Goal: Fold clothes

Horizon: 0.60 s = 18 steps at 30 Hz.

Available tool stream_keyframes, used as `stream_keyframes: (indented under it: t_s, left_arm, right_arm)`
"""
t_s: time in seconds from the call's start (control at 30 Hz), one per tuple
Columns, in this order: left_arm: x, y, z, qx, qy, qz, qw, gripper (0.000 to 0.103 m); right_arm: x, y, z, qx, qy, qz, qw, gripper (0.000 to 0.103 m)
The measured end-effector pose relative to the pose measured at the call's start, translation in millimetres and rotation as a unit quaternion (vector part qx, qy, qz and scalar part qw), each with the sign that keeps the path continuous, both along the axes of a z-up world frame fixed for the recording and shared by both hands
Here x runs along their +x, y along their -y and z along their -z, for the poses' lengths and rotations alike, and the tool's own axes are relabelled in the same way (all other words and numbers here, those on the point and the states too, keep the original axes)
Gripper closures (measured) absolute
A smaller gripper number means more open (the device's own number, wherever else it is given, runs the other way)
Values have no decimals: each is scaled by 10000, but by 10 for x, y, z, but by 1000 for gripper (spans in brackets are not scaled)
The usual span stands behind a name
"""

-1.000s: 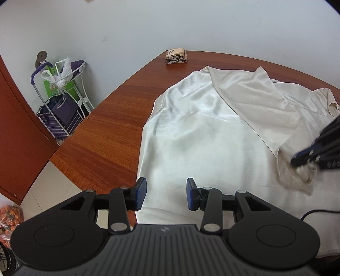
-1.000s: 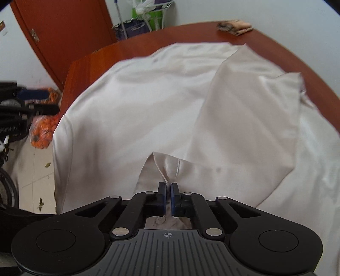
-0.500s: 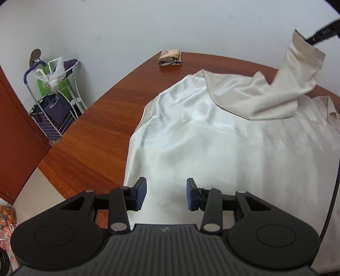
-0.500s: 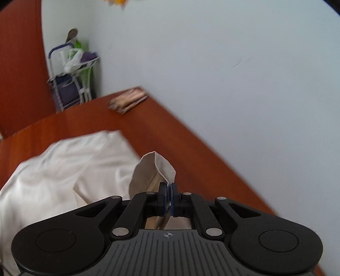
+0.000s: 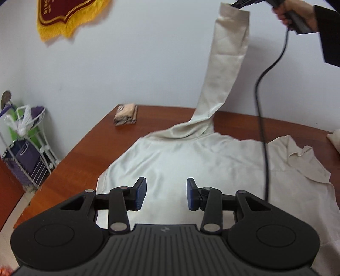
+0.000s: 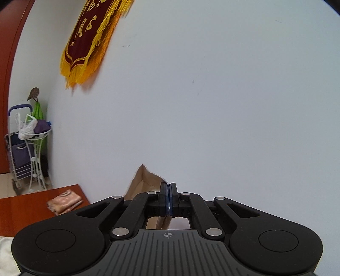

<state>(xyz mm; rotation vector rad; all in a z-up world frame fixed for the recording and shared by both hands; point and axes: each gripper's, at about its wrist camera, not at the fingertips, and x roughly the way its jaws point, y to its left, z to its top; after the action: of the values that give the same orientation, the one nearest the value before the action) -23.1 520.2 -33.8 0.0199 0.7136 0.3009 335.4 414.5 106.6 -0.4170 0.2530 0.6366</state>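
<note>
A cream satin shirt (image 5: pixel 191 165) lies spread on the brown wooden table (image 5: pixel 80 155). One long sleeve (image 5: pixel 225 70) is pulled straight up above the table. My right gripper (image 5: pixel 240 3) holds it at the cuff, high at the top of the left wrist view, with a hand (image 5: pixel 297 14) on its handle. In the right wrist view that gripper (image 6: pixel 169 191) is shut on the sleeve cuff (image 6: pixel 144 180) and faces the wall. My left gripper (image 5: pixel 166 196) hovers open over the shirt's near part, with nothing between its fingers.
A small folded patterned cloth (image 5: pixel 125 114) lies at the table's far corner. A wire rack with bags (image 5: pixel 23 144) stands on the floor at left. A red and gold pennant (image 5: pixel 68 17) hangs on the white wall. A black cable (image 5: pixel 263 127) dangles over the shirt.
My right gripper has lifted the sleeve from the shirt's surface to high above the table, stretching it upright. My left gripper has pulled back and tilted up, staying open.
</note>
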Motion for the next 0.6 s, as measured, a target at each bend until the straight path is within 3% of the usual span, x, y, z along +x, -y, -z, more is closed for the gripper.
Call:
stream_keyframes:
  t_s: [0.1,0.23,0.3,0.37,0.47,0.6]
  left_arm:
    - [56,49,17,35,-35,84,10000,56]
    - [82,40,116,49,-228,41,9997,55]
    - [64,2,167,13,-321,-22,9995,55]
    - [66,-38,209,-11,-374,-72,9993,55]
    - [73,-76,242,-69,-436,-53,9990,55]
    - [103,-32,232,-44,-421,140,9990,55]
  right_arm:
    - [182,-49,261,-130,-241,99,9996,99]
    - [340,-117,912,-708,-701,235,9947,94]
    - [374,-135,1237,-1052,-902,353,9897,76]
    - [371,-100,1483,-1239,-1106,380,9854,51]
    - [297,-1,1729,-1318,-1367,397,9810,49]
    - [85,171,1802,-1143,-1717,387,9777,49]
